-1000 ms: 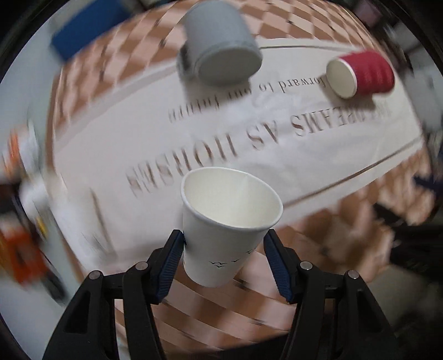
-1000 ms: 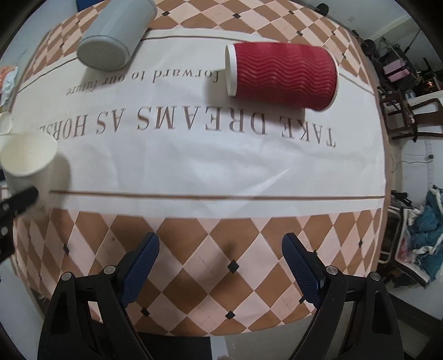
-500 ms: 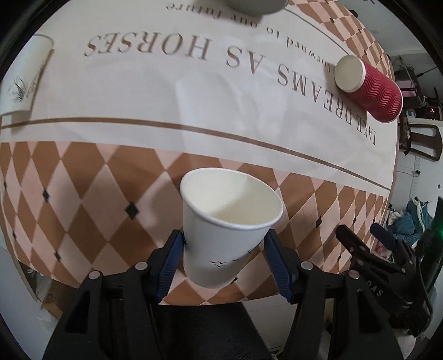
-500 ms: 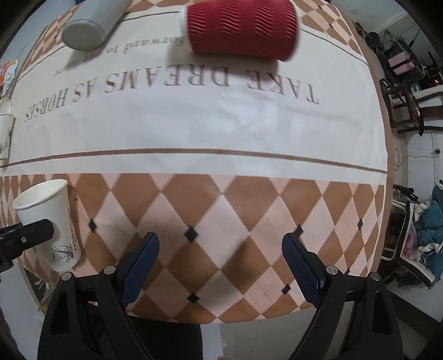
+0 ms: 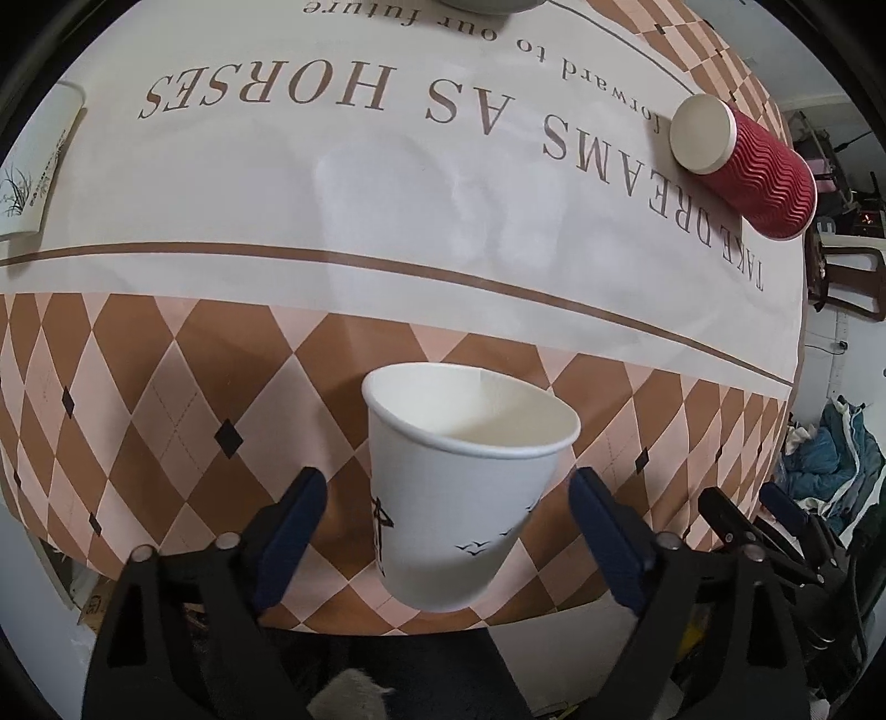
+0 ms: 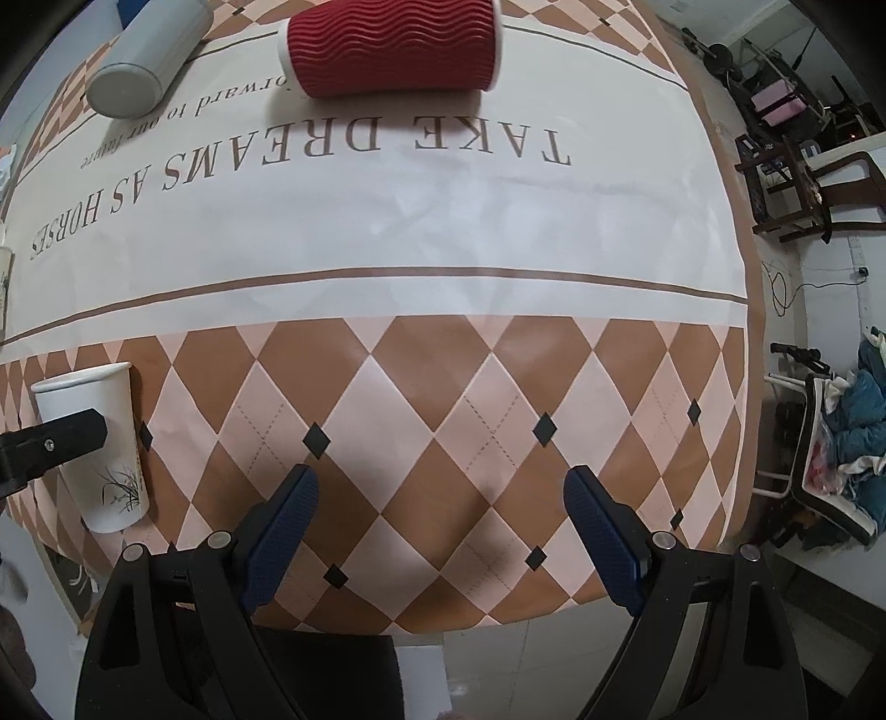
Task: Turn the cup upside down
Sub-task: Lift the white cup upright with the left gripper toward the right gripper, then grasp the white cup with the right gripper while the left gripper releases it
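A white paper cup point(image 5: 459, 487) stands upright, mouth up, on the checked edge of the tablecloth. My left gripper point(image 5: 448, 531) is open, one blue finger on each side of the cup and clear of its wall. The cup also shows at the far left of the right wrist view point(image 6: 94, 443), with a left finger point(image 6: 55, 437) in front of it. My right gripper point(image 6: 437, 526) is open and empty above the checked border near the table's front edge.
A red ribbed cup point(image 6: 387, 47) lies on its side at the back of the cloth; it also shows in the left wrist view point(image 5: 742, 166). A grey cup point(image 6: 144, 61) lies on its side at back left. Another white cup point(image 5: 33, 166) lies at far left. Chairs point(image 6: 803, 188) stand right of the table.
My left gripper has opened and let go of the white cup, which now stands on the cloth. The right gripper has drawn slightly back towards the table's front edge.
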### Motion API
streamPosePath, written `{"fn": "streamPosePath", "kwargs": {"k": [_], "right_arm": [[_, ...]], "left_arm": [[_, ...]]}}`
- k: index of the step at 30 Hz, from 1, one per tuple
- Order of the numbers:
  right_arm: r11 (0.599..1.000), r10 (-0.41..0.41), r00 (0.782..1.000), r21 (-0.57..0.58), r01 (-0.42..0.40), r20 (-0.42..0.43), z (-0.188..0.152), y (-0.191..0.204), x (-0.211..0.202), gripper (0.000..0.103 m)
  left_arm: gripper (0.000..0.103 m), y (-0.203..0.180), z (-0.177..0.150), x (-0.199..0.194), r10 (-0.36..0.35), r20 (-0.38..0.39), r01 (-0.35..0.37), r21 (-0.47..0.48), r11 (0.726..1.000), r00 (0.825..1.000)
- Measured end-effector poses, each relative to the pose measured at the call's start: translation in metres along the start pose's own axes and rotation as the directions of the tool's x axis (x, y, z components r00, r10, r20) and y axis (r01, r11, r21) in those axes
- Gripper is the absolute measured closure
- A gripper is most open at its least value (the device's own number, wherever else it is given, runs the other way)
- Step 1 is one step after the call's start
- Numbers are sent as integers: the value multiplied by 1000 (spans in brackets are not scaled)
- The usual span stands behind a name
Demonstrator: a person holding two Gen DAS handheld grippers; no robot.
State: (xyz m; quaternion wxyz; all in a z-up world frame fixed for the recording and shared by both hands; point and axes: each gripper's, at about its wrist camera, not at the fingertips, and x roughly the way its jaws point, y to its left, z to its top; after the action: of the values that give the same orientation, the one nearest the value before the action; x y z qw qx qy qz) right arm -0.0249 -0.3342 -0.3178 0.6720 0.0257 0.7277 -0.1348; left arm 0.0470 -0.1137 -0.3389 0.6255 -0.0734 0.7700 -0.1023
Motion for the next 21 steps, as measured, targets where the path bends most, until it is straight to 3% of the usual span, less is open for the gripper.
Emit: {"fn": "streamPosePath", "kwargs": {"k": [9, 15, 18, 20, 21], "right_arm": [[1000, -8, 1000, 10, 8, 20, -1, -2, -6, 12], [1000, 13, 997, 19, -15, 77, -2, -1, -31, 12], [999, 20, 985, -54, -11, 169, -5, 6, -58, 11], [988, -2, 973, -152, 39, 231, -7, 19, -75, 10], [967, -25, 961, -236, 93, 275, -10, 32, -85, 10]], "left_arm": [[6, -1, -2, -1, 20, 28, -21, 14, 1000, 999], [6, -4, -11, -42, -23, 106, 18, 41, 999, 994], [1, -6, -25, -80, -6, 222, -20, 114, 993, 975], [1, -3, -35, -101, 57, 321, -108, 142, 984, 945], [1, 1, -42, -111, 108, 374, -172, 143, 975, 921]]}}
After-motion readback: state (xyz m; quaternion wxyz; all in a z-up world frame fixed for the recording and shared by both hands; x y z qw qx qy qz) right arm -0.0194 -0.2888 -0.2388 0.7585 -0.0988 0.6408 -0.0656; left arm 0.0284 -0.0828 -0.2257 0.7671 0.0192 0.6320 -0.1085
